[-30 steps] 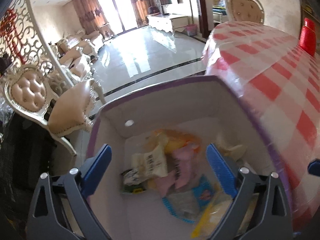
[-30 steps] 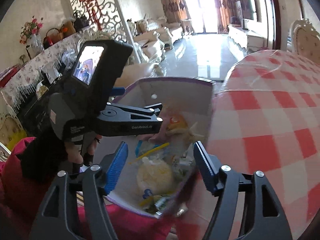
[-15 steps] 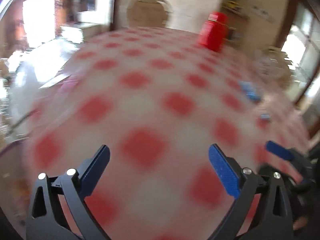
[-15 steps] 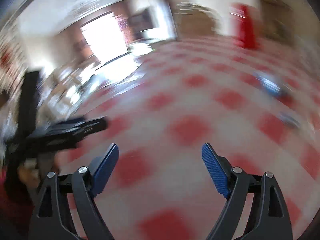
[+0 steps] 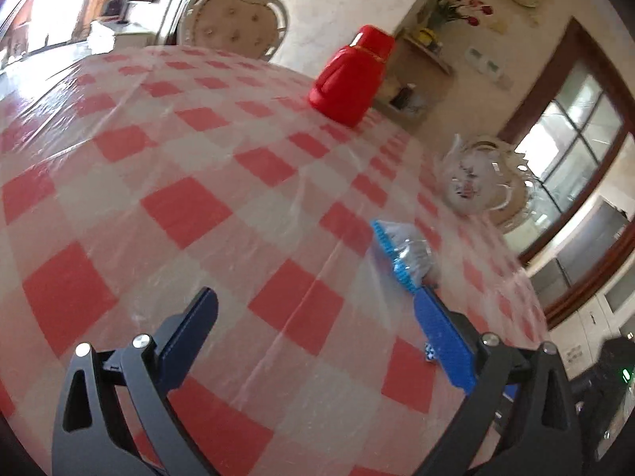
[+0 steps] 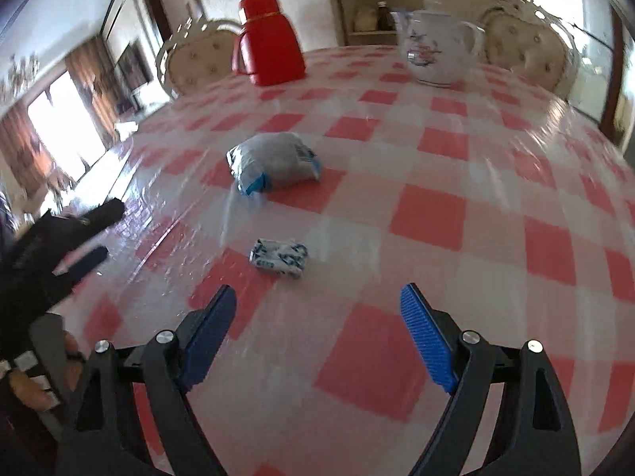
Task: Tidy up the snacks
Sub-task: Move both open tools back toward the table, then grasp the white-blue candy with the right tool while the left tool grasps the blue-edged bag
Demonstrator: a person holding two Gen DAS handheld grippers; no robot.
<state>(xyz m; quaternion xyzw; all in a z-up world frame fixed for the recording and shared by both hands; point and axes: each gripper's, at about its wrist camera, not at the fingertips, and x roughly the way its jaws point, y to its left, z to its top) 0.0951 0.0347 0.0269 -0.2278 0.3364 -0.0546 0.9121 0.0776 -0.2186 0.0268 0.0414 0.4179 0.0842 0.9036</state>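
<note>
At far left of the right wrist view, the left gripper (image 6: 85, 234) pokes in as a dark blurred shape, w/ a hand (image 6: 27, 380) under it at the frame edge. Its own cam shows it better: left gripper (image 5: 317, 333) wide apart, nothing between the blue pads, just red-and-white checked tablecloth (image 5: 178, 206) under clear plastic.

Moving right across the table in the right view: red thermos jug (image 6: 268, 41) stands upright toward the far edge, a cream tufted chair (image 6: 196, 57) behind it. Nearer, approx centre-left, lies the bigger snack, a silvery packet w/ blue ends (image 6: 274, 162), flat on the cloth. Closer to the cam and a bit right of that, a small blue-and-white wrapped snack (image 6: 279, 258), also lying flat; the two are apart, not touching. Both sit beyond the fingertips of the right gripper (image 6: 317, 331), whose jaws are wide and closing at this moment, nothing between them, only bare cloth.

Further right, near the far edge, a white teapot w/ floral print (image 6: 434, 53), upright, well apart from the snacks. Second cream chair (image 6: 532, 53) behind it at right.

In the left wrist view the silvery packet (image 5: 405, 252) shows just past the tip of the right-hand finger (image 5: 440, 337), partly hidden by it; can't tell if it touches. Thermos (image 5: 351, 77) and teapot (image 5: 474, 186) sit beyond, blurred.
</note>
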